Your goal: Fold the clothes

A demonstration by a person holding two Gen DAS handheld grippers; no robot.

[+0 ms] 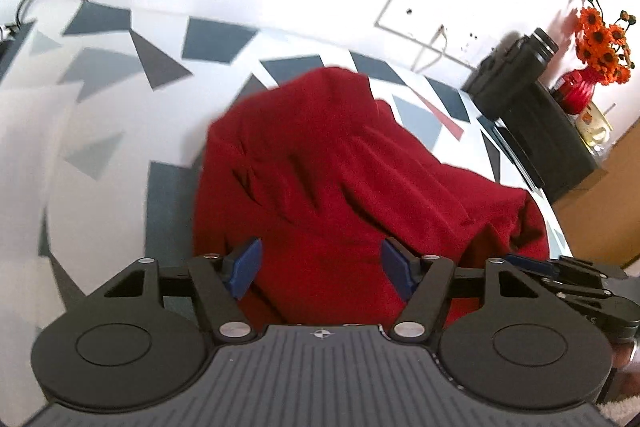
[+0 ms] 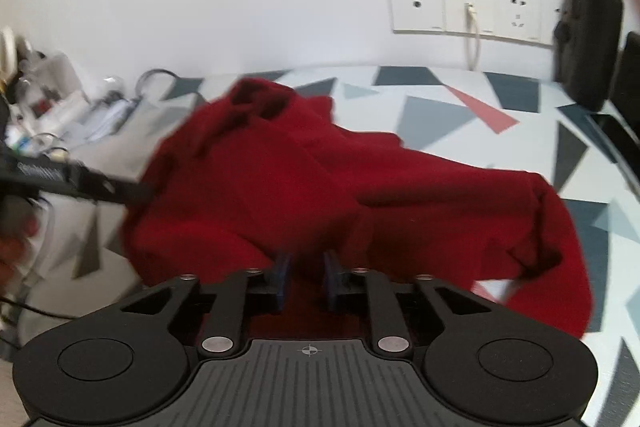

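One black bag [image 2: 588, 35] stands behind the rumpled red garment [image 2: 340, 195].

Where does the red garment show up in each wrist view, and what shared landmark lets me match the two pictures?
Left wrist: red garment heaped in the centre, running to the lower right.
Right wrist: red garment across the centre, spreading from upper left to lower right.
Shared landmark: the white wall socket panel, upper right in both.
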